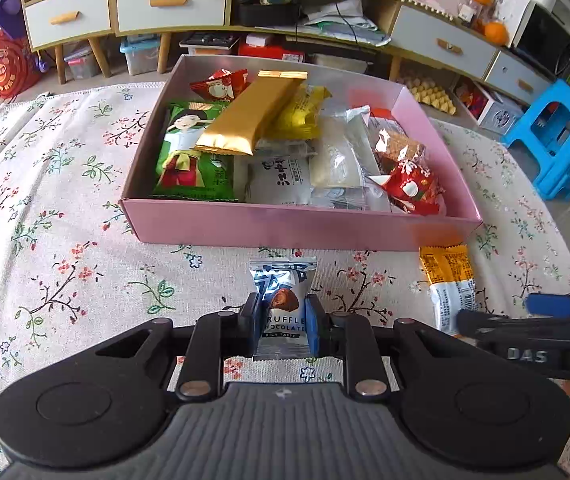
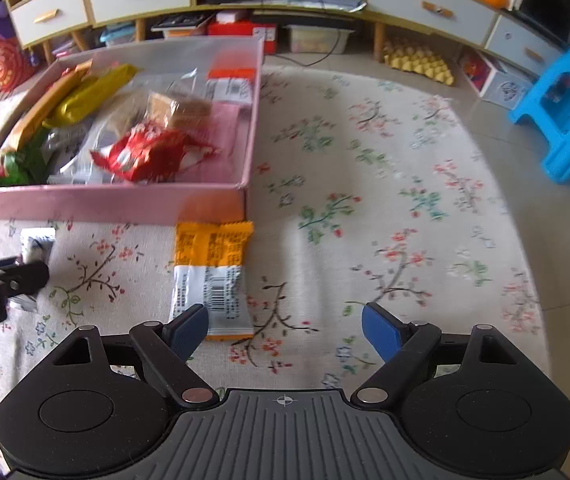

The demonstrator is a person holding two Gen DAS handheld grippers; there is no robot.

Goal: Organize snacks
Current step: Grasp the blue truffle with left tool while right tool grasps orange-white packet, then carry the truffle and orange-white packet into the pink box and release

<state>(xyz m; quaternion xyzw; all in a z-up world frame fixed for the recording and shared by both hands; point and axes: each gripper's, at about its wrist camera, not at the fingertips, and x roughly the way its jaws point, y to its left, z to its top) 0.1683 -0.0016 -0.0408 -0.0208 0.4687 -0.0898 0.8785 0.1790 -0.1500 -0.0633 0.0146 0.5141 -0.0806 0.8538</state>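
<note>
Left gripper (image 1: 284, 320) is clamped on the truffle chocolate packet (image 1: 283, 304), just in front of the pink box (image 1: 301, 226) — next, prob. lift & drop inside. Right gripper (image 2: 285, 330) gapes wide, empty, w/ the orange-white packet (image 2: 213, 276) by its left pad (image 2: 189, 328), near the box's front corner — needs centring first.

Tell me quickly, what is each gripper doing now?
Left gripper: closed on the truffle chocolate packet.
Right gripper: open, holding nothing.

Soft, even daylight; left wrist view sharp, right wrist view motion-blurred, both fisheye-bent with dark corners.
</note>
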